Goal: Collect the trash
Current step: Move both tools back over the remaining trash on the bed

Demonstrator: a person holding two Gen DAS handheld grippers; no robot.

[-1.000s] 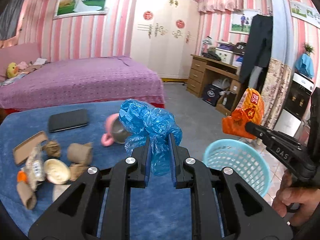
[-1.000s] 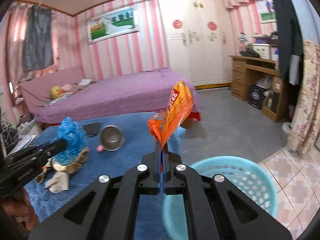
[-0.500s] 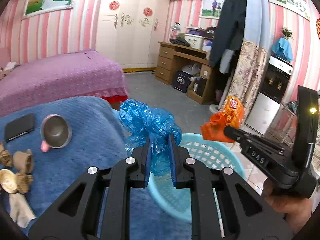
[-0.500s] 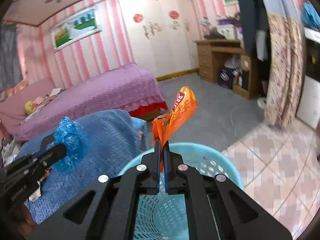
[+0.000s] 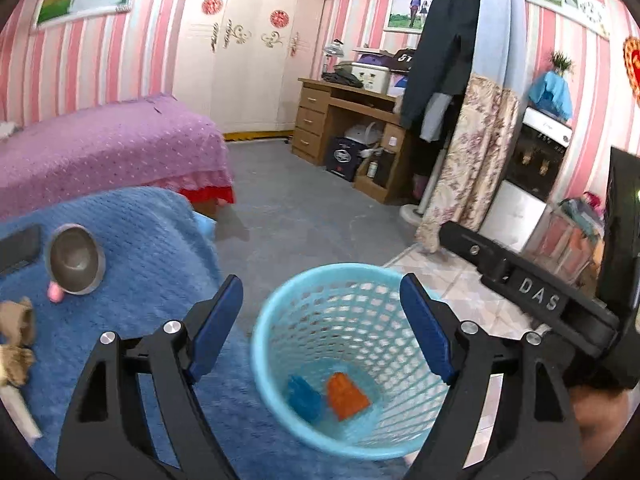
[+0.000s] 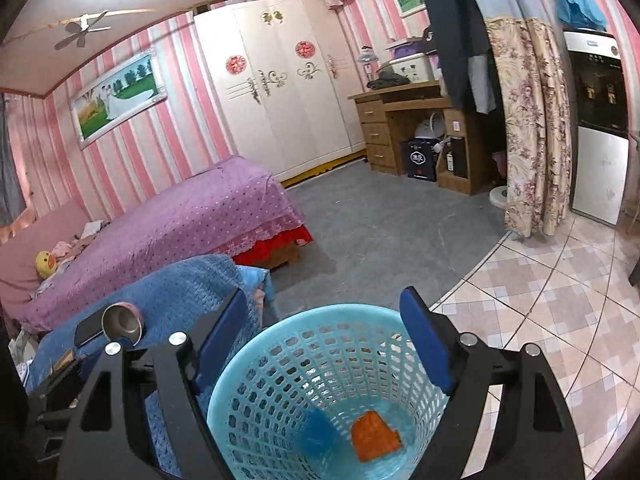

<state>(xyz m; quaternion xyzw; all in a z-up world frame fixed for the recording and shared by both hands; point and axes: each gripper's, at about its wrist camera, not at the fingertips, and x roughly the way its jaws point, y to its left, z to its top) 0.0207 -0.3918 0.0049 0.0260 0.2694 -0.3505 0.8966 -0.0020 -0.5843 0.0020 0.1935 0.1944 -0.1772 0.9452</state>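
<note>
- The left gripper (image 5: 321, 334) hangs over the light blue basket (image 5: 280, 312) with its jaws opening wide and nothing between them; the right gripper (image 6: 322, 338) does the same just beside it, jaws opening and bare as well.
- Both point down into the basket's mouth, which I judge is why they are held here: the basket is the drop point for the trash, and anything let go from this height falls inside the rim.
- The blue plastic wad (image 5: 304, 394) and the orange snack wrapper (image 5: 347, 395) lie side by side on the basket's bottom, below and between the blue pads of each gripper, well clear of the fingers.
- In the right wrist view the same two pieces show through the mesh, the wad (image 6: 318, 428) left of the wrapper (image 6: 375, 436).
- The basket stands on the floor against the edge of the counter, which is draped in a blue cloth (image 5: 152, 240).
- More trash waits on that counter at the far left: brown crumpled paper pieces (image 5: 16, 336), well apart from either gripper.
- A metal bowl (image 5: 75, 259) and a dark phone (image 5: 20, 246) also sit there; they do not look like trash.
- The collecting looks partly done.
</note>
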